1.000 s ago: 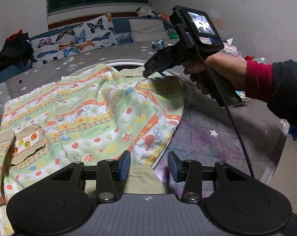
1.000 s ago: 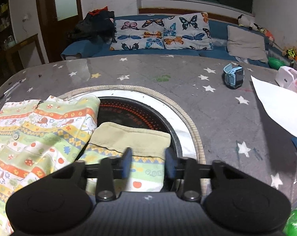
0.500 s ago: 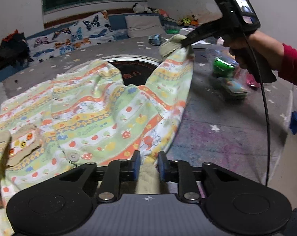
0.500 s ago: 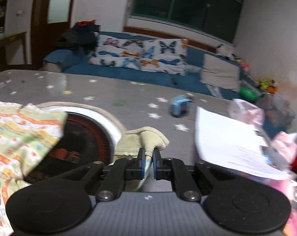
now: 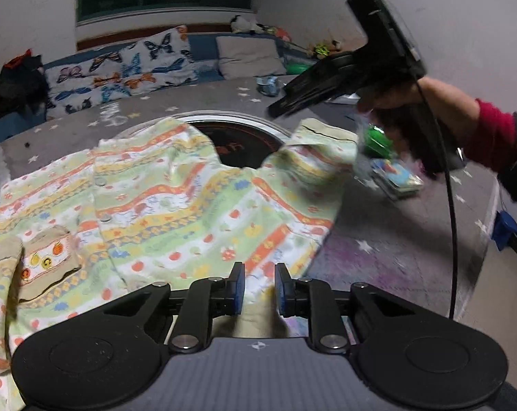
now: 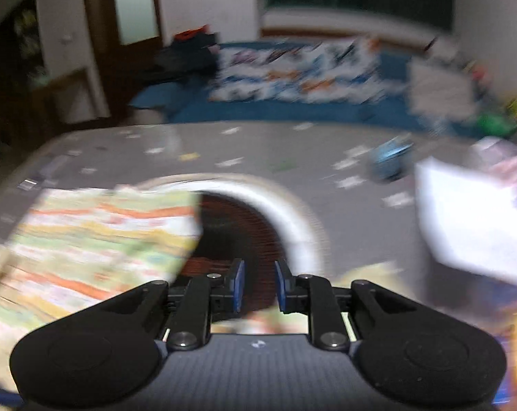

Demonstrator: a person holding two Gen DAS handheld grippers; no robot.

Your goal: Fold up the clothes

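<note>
While the shirt lies spread across the frame's left and centre | left gripper: narrow gap, hem between its pads, grip unclear | right gripper: just reopened slightly, nothing between pads, sleeve below its tip.

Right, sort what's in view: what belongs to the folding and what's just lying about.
For the job:
- patterned top, spread on the table
- its sleeve, lying out to the right

Lying about:
- blue watch
- white paper
- green object, too blurred to name
- colourful packet
- butterfly cushions on the sofa behind
</note>
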